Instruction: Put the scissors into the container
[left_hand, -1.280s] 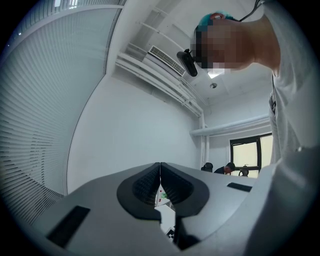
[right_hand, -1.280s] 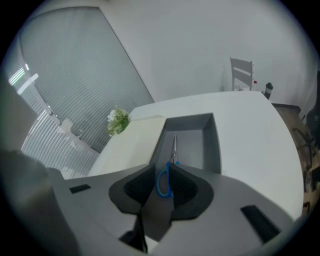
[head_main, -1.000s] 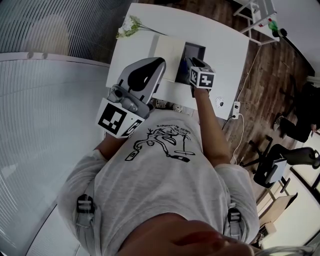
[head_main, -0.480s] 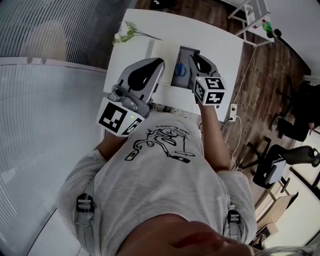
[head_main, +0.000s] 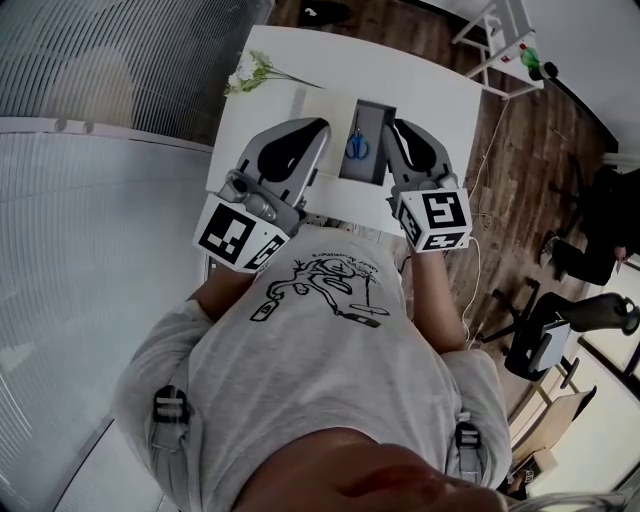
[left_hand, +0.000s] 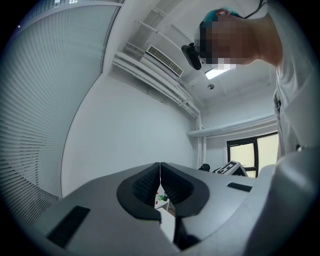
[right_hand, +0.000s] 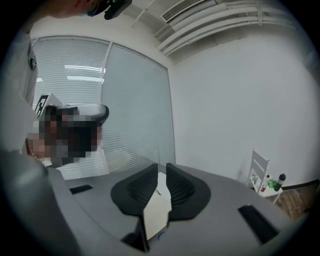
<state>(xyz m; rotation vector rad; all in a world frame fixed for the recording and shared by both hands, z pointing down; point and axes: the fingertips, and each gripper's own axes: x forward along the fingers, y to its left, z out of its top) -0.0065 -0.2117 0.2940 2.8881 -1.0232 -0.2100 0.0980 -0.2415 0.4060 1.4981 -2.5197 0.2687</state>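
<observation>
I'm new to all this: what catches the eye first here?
Two bulky grey tools with chequered marker cubes, held before the person's chest: the left gripper, jaws together, and the right gripper, whose slightly parted, empty jaws have just been closing. Between them, blue-handled scissors lie inside a grey container on the white table, flowers at its far left corner.

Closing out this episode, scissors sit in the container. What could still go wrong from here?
1. The right gripper, empty, its jaws having just been closing, hangs close beside the dark container; a careless sweep could knock it.
2. The container appears close to the white table's near edge, so a bump might push it, with the blue-handled scissors inside, off.
</observation>
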